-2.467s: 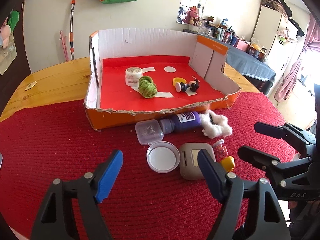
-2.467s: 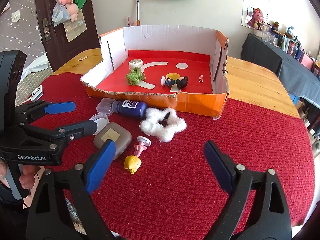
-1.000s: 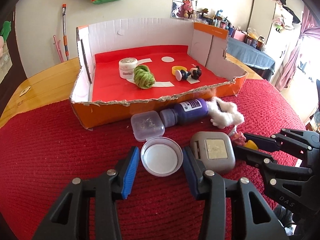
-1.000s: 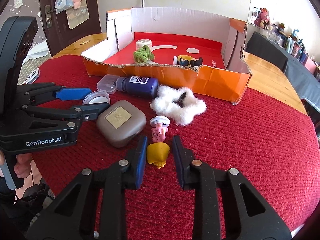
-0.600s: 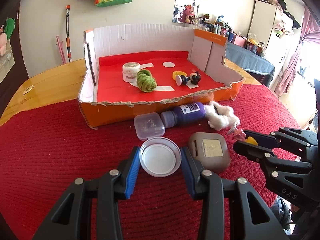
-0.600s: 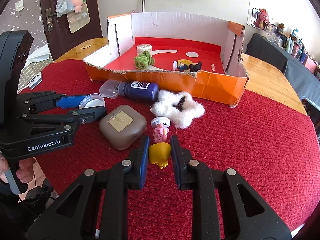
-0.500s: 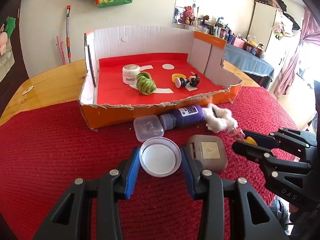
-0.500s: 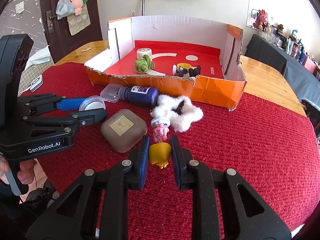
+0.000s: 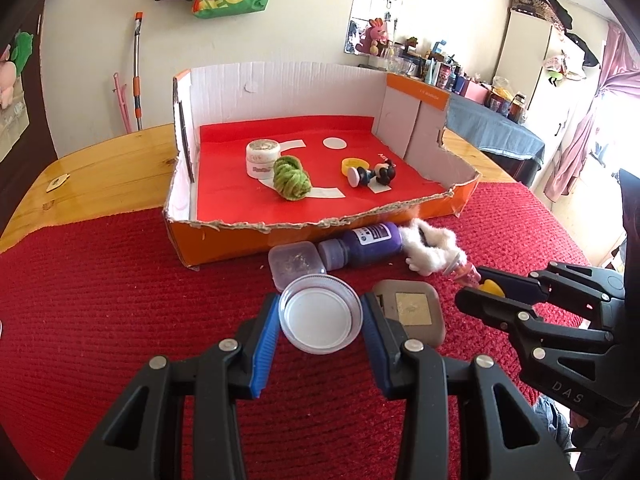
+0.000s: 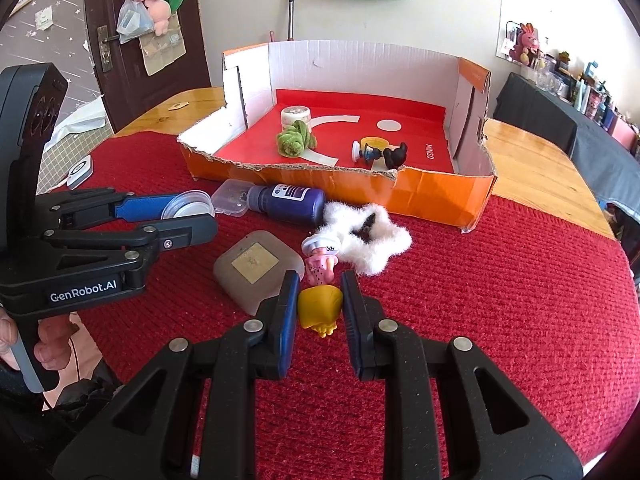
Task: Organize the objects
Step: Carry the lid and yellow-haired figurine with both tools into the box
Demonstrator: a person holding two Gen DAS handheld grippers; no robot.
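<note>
1. The left claw (image 9: 320,322) is closed on a round white lid (image 9: 320,314); both blue pads (image 9: 266,330) are seen against the lid's rim, and the lid is held between them.
2. The right claw (image 10: 320,312) is clamped narrowly on a small doll (image 10: 321,280) at its yellow end; the pink body and white cap project beyond the fingertips towards the far side.
3. A grey square case (image 10: 256,268) lies on the red cloth (image 10: 500,300) of the bench, just left of the doll and just right of the lid.
4. A purple bottle (image 9: 362,244) lies on its side beyond the lid, its cap beside a clear square container (image 9: 296,264); a white fluffy star (image 10: 368,240) touches the bottle's base.
5. Farther off stands an orange cardboard box (image 9: 400,92) with a red floor, holding a white jar (image 9: 262,158), a green yarn ball (image 9: 292,178), a yellow ring (image 9: 354,163) and a dark figurine (image 9: 374,176).
</note>
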